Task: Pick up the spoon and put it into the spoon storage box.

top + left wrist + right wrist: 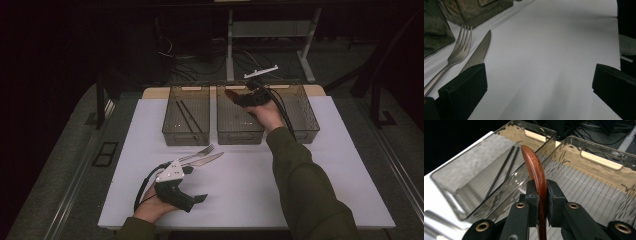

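Observation:
My right gripper (245, 96) is shut on a curved reddish-brown wooden utensil (535, 163), seen edge-on and pointing away between the pads. It hangs above the middle clear bin (240, 136), with the wooden tip (231, 94) over the bin's far half. The left clear bin (186, 136) holds two black chopsticks (500, 171). My left gripper (196, 184) rests on the white mat, open, with bare mat between its jaws (539, 85). A steel fork (459, 50) and a steel knife (480, 51) lie side by side just beyond its left jaw.
A third clear bin (306, 134) stands at the right of the row, partly behind the right hand. The white mat (260, 195) covers the table. Cables and a desk frame (230, 45) lie on the dark floor beyond.

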A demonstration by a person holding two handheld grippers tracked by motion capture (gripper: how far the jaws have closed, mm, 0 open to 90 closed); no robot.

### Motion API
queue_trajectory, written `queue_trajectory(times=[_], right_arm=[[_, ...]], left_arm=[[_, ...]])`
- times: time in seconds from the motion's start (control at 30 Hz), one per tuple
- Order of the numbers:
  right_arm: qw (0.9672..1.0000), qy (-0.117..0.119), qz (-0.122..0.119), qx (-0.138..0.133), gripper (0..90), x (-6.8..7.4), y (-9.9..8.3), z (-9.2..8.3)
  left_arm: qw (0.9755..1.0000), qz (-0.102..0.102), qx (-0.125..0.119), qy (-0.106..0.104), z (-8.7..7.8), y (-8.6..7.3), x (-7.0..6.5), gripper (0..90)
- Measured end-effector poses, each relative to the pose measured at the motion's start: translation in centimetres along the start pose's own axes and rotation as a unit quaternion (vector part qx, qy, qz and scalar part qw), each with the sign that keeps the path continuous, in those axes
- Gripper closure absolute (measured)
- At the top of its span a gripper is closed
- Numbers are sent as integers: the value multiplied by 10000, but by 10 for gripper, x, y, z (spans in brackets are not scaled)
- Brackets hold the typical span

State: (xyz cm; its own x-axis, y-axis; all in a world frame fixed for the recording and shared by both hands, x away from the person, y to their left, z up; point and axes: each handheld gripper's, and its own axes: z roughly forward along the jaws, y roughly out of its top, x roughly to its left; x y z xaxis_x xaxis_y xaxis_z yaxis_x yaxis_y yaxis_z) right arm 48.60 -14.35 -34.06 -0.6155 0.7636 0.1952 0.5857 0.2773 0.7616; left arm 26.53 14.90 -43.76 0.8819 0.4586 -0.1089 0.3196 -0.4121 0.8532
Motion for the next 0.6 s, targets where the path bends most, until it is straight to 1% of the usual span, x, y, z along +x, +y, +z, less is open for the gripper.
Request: queue_trajectory(times=[0.07,0.23,0.37,0.4,0.43,0.53,0.6], right_arm=[[10000,-42,26,22,811,-2,2,6],[9998,-104,173,-19,811,-7,3,17],[9996,-170,203,130,811,-10,-2,27],[9994,-169,252,152,811,-9,-3,30],[9994,-156,252,185,811,-10,-5,32],[9991,-207,225,295,810,-9,-8,39],[9989,-187,255,342,810,-7,-9,42]], left_arm=[[10000,-26,-42,-4,0,0,0,0],[10000,-16,-12,-10,-1,0,0,0],[10000,-13,-8,-16,-1,0,0,0],[10000,6,-25,-13,0,0,1,0],[10000,15,-21,-14,-1,0,1,0],[10000,-22,-21,-12,-1,0,1,0],[10000,-28,-21,-13,-1,0,1,0]])
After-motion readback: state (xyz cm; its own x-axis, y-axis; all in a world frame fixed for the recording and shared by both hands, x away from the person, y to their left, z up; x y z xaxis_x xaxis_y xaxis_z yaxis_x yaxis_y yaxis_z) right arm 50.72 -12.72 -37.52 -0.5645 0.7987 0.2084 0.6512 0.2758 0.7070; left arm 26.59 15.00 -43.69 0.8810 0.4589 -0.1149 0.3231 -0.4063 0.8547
